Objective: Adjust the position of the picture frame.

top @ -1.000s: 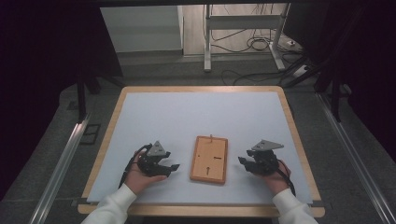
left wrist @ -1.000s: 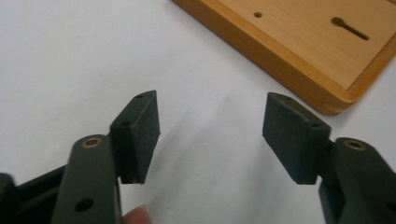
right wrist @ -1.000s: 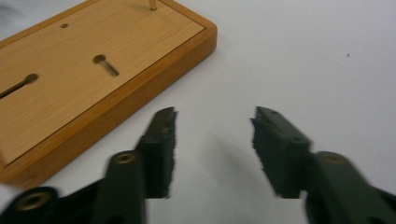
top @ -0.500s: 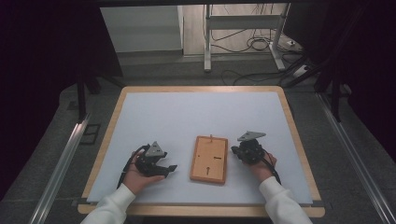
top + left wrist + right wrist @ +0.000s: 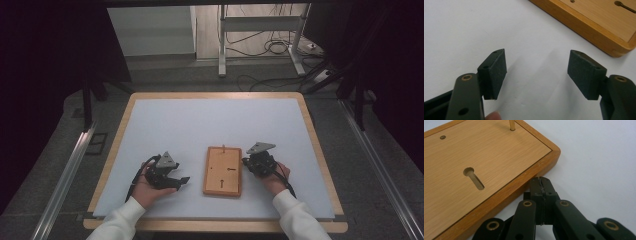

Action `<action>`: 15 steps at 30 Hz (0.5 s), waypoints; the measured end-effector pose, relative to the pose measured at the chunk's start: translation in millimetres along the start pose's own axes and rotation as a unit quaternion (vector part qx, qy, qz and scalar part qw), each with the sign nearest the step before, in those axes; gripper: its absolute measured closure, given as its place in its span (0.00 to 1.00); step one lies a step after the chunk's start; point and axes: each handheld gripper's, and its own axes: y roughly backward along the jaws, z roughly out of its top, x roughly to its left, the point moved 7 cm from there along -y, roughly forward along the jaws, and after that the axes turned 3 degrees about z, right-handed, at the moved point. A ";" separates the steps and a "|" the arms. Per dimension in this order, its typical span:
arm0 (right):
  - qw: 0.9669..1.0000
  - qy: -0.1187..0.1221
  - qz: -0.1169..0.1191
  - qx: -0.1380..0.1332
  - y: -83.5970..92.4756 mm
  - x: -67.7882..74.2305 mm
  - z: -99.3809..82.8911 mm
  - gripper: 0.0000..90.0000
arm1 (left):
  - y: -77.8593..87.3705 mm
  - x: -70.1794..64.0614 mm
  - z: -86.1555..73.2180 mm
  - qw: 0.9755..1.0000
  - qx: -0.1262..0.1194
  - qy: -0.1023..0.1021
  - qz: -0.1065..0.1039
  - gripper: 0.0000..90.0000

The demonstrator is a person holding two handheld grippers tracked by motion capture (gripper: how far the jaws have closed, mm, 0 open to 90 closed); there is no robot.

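1. Right gripper (image 5: 541,185): jaws pressed flat together, nothing between them, just closed from a half-spread stance a second back.
2. Closed tips set against the near side edge of the wooden board (image 5: 486,165), touching it or a hair off; cannot tell which.
3. Ahead of those jaws and to their left: a keyhole slot (image 5: 473,178) cut in the board's face, a small round hole (image 5: 442,137) farther off, and a thin upright peg (image 5: 511,125) at the far rim.
4. Seen from the high view, right gripper (image 5: 250,163) slid in toward the board (image 5: 223,171) over the last second, from well apart to right alongside.
5. Judged meaning: closed jaws at the edge looked set to nudge or steady the board, not to pinch it.
6. Left gripper (image 5: 537,72): jaws spread wide, bare white table (image 5: 474,27) between the pads (image 5: 499,70), nothing held.
7. Board's corner (image 5: 599,25) lay beyond the left jaws, up and to their right, apart from them.
8. Left gripper (image 5: 180,181) kept its spot over that second, unmoved beside the board.
9. Brands, labels, writing: none readable on board, grippers or table.
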 end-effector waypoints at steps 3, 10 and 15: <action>1.000 0.005 0.002 -0.002 -3.2 4.5 4.5 1.00 | 0.7 -0.4 0.0 1.000 0.000 -0.001 0.000 0.35; 1.000 0.016 0.005 -0.004 -8.6 9.1 9.7 1.00 | 0.3 2.1 -1.8 1.000 0.002 -0.001 -0.001 0.35; 1.000 0.014 0.012 -0.013 0.6 9.2 8.8 1.00 | 0.5 3.3 -2.1 1.000 0.001 0.001 0.001 0.34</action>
